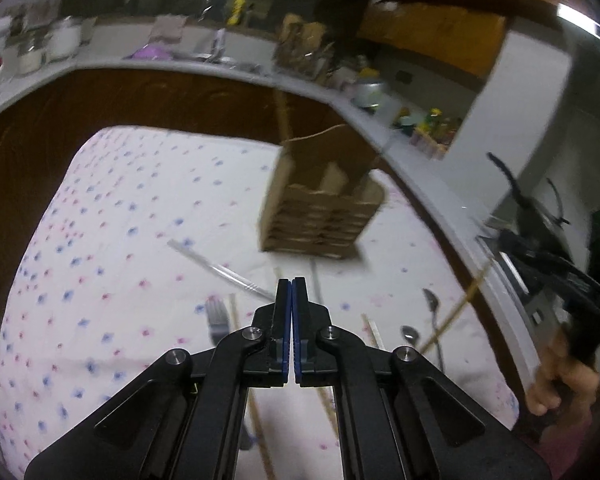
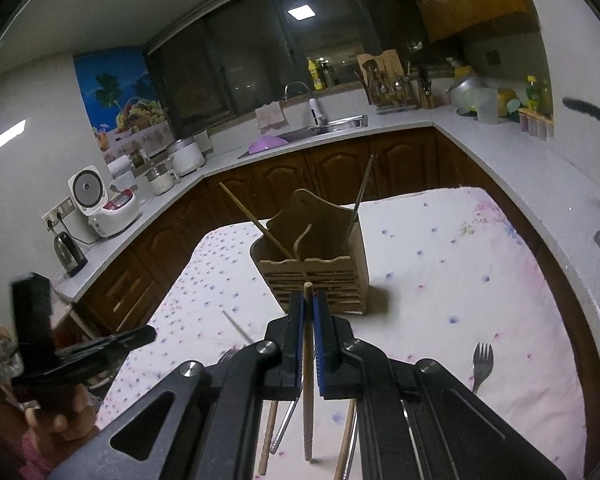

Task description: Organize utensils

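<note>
Between the right gripper jaws a chopstick sits clamped — left gripper jaws closed, empty — holder blurred.

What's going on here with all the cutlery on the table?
A person holding a gripper in each hand is sorting utensils into a wooden holder on the table. The right gripper is shut on a wooden chopstick, pointed toward the holder, which already has two sticks in it. The left gripper is shut and empty. Forks, spoons and more chopsticks lie loose on the cloth.
</note>
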A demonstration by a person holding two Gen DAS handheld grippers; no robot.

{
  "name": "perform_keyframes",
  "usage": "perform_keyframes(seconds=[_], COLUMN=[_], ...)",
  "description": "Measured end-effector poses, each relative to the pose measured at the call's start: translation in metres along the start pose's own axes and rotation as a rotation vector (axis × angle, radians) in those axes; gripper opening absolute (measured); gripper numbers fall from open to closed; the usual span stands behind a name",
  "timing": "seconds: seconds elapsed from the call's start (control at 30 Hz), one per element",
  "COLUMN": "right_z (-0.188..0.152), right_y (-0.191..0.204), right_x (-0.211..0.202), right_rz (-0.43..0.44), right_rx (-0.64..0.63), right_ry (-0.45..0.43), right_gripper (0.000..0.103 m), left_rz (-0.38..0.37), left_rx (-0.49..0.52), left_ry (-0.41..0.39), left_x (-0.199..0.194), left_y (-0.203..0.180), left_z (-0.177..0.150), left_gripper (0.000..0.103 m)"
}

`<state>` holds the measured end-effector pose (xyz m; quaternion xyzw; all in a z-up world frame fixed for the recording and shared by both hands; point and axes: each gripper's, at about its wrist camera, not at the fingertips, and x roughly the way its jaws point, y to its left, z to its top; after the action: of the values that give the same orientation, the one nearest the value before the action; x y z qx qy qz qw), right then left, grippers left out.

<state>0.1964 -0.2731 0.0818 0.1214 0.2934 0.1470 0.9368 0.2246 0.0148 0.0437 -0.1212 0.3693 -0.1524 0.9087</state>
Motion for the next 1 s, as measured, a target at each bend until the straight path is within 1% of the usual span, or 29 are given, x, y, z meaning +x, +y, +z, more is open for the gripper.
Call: perform_keyframes(seconds=[0.1, 0.17, 0.2, 0.3, 0.4, 0.43, 0.6, 0.7, 0.73, 0.87, 1.0], right_z=[-0.001, 0.000, -0.001, -0.001, -0.002, -0.003, -0.003, -0.003, -0.003, -0.002, -0.002], right_y=[-0.005, -0.007, -0.008, -0.017, -0.025, -0.027, -0.038, -0.045, -0.048, -0.054, -0.056], right_x=[0.002, 0.002, 0.002, 0.003, 0.001, 0.001, -0.002, -0.001, 0.000, 0.003, 0.006], right_rz=[0.006, 0.007, 0.006, 0.013, 0.007, 0.006, 0.005, 0.004, 0.003, 0.006, 0.012], right_rx=[0.005, 0.009, 0.012, 0.030, 0.036, 0.038, 0.051, 0.061, 0.064, 0.082, 0.090], right_ry=[0.003, 0.002, 0.000, 0.003, 0.004, 0.004, 0.001, 0.002, 0.002, 0.002, 0.003], right_gripper=[0.005, 0.005, 0.005, 0.005, 0.005, 0.005, 0.005, 0.005, 0.005, 0.005, 0.005], left_rz=[0.000, -0.006, -0.001, -0.013, -0.007, -0.005, 0.045, 0.095, 0.106, 0.124, 0.140], left_rx=[-0.046, -0.051, -0.048, -0.029, 0.001, 0.013, 0.060, 0.091, 0.099, 0.125, 0.189], left_ry=[0.055, 0.100, 0.108, 0.177, 0.238, 0.251, 0.340, 0.361, 0.368, 0.357, 0.352], left_x=[0.020, 0.039, 0.046, 0.078, 0.107, 0.114, 0.165, 0.186, 0.194, 0.207, 0.217], left_y=[0.014, 0.017, 0.016, 0.007, -0.005, -0.009, -0.023, -0.026, -0.027, -0.032, -0.040], left_z=[0.000, 0.000, -0.001, -0.004, -0.008, -0.009, -0.017, -0.018, -0.018, -0.009, -0.004], left_gripper=[0.000, 0.000, 0.000, 0.000, 0.001, 0.004, 0.007, 0.008, 0.011, 0.011, 0.007])
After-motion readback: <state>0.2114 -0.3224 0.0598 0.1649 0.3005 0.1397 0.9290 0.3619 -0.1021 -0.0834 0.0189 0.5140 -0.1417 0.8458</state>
